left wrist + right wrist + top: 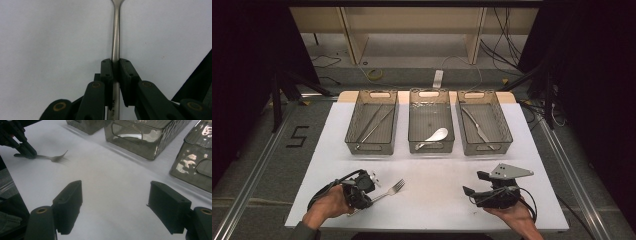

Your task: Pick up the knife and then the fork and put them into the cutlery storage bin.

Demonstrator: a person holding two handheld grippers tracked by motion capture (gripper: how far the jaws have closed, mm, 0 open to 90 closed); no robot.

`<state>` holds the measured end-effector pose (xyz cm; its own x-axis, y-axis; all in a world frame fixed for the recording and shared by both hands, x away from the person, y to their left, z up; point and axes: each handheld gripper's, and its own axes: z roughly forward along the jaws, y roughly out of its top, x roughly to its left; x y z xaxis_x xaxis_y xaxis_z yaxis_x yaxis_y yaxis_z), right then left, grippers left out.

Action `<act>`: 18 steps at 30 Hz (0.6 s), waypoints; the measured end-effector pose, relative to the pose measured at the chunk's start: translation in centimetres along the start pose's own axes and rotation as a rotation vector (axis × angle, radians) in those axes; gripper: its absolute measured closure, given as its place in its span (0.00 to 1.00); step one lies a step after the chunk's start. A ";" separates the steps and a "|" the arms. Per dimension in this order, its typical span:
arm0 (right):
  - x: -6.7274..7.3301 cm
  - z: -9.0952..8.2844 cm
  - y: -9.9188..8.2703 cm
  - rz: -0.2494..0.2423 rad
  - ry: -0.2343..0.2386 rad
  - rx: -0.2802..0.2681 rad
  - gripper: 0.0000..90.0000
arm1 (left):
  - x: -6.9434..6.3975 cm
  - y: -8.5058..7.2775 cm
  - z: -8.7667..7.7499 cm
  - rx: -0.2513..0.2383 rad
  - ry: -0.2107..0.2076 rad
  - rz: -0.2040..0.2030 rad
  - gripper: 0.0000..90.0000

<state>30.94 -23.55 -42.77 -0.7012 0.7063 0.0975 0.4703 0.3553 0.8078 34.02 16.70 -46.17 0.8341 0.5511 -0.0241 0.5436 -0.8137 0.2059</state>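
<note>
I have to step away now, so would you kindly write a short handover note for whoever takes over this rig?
Left gripper: shut on the fork by its handle, near the table's front left.
Right gripper: open, holding nothing, at front right.
Three bins along the back: left bin holds long thin utensils, middle bin a spoon, right bin a knife.
Done: those pieces are binned.
Left: the fork goes into a bin; which one I cannot tell.

The left hand-held gripper (115,68) has its jaws clamped together, while the right hand-held gripper (115,206) gapes wide.
</note>
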 end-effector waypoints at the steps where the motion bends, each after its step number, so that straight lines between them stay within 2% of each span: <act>1: 0.0 0.0 0.0 0.004 0.000 -0.002 0.31 | 0.1 0.0 0.0 -0.007 -0.009 -0.014 0.91; 4: 0.0 0.0 0.0 0.004 0.000 -0.001 0.31 | 0.3 -0.1 0.0 -0.017 -0.026 -0.046 0.91; 7: 0.0 0.0 0.0 0.005 0.002 -0.002 0.31 | 0.5 0.0 -0.1 -0.021 -0.032 -0.053 0.91; 9: 0.1 0.0 0.0 0.006 0.004 -0.006 0.31 | 0.5 0.1 -0.1 -0.030 -0.041 -0.071 0.91; 18: 0.9 0.4 0.4 -0.016 0.028 -0.012 0.31 | -0.1 1.5 -0.9 -0.079 -0.078 -0.075 0.91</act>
<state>30.71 -22.55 -42.54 -0.7236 0.6828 0.1006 0.4525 0.3593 0.8162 34.65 15.59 -44.96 0.7975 0.5917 -0.1176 0.5986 -0.7518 0.2765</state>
